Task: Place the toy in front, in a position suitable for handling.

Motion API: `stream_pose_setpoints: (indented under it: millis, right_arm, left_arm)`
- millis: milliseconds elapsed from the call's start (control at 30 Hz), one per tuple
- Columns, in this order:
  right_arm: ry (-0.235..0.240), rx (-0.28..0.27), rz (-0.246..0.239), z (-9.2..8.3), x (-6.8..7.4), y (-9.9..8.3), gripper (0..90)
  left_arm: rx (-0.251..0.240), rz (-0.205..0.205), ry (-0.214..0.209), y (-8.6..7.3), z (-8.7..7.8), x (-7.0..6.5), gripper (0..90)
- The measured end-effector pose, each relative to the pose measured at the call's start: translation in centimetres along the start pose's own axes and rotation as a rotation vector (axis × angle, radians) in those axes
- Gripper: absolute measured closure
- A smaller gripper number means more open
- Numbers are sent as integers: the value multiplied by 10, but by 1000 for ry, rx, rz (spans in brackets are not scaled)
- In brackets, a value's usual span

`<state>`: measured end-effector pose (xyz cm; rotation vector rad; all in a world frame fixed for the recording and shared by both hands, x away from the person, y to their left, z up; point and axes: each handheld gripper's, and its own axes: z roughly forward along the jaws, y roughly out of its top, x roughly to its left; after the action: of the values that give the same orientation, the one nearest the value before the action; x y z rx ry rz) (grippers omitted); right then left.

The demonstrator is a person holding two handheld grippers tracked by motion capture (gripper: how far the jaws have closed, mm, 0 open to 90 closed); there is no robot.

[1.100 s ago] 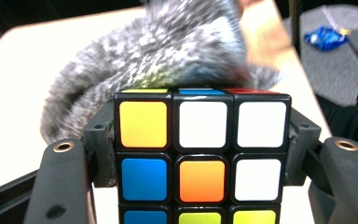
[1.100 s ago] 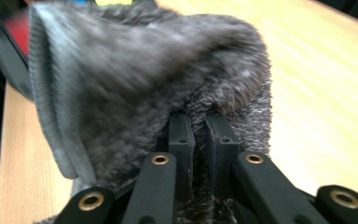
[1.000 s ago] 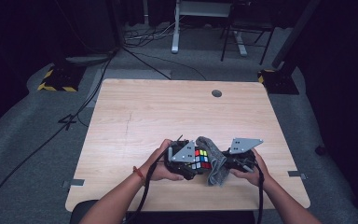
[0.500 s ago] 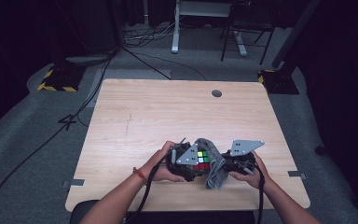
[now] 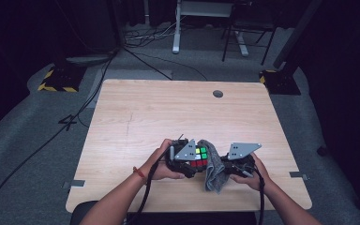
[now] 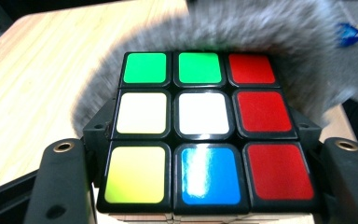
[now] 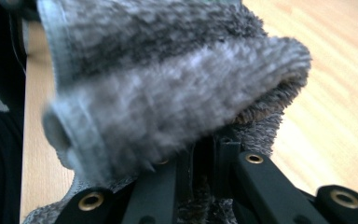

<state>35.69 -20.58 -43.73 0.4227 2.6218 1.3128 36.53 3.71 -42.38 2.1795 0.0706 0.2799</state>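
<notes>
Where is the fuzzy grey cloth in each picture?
High view: the grey cloth hangs low and middle, between the puzzle cube and the right gripper.
Left gripper view: it arcs blurred across the top, behind the cube.
Right gripper view: it fills the middle and top, pinched in that gripper's jaws.
Shared landmark: the wooden table.

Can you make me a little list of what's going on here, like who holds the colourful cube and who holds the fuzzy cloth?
Place: wooden table, seen from above
Left gripper: shut on the puzzle cube
Puzzle cube: face toward the left gripper view shows green, green, red; white, white, red; yellow, blue, red
Right gripper: shut on the grey cloth
Grey cloth: fuzzy, folded, lies against the cube's far side
Hands: one on each gripper, near the table's front edge
Likely job: wiping the cube with the cloth
</notes>
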Motion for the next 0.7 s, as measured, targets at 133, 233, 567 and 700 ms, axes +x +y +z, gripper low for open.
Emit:
stream_pose_setpoints:
  millis: [133,233,567,700]
  right_arm:
    - [52,-55,-14,-6,0,0,826]
    - [47,-119,-23,-16,1,6,826]
    - [-51,-53,-30,-4,-8,3,826]
    - [-20,-34,-41,2,-6,1,826]
  left_arm:
    - [16,-21,2,-5,1,5,336]
    - [40,-22,-15,-7,9,3,336]
    - [-10,-5,-15,0,3,-2,336]
    - [-34,-38,3,-3,-4,6,337]
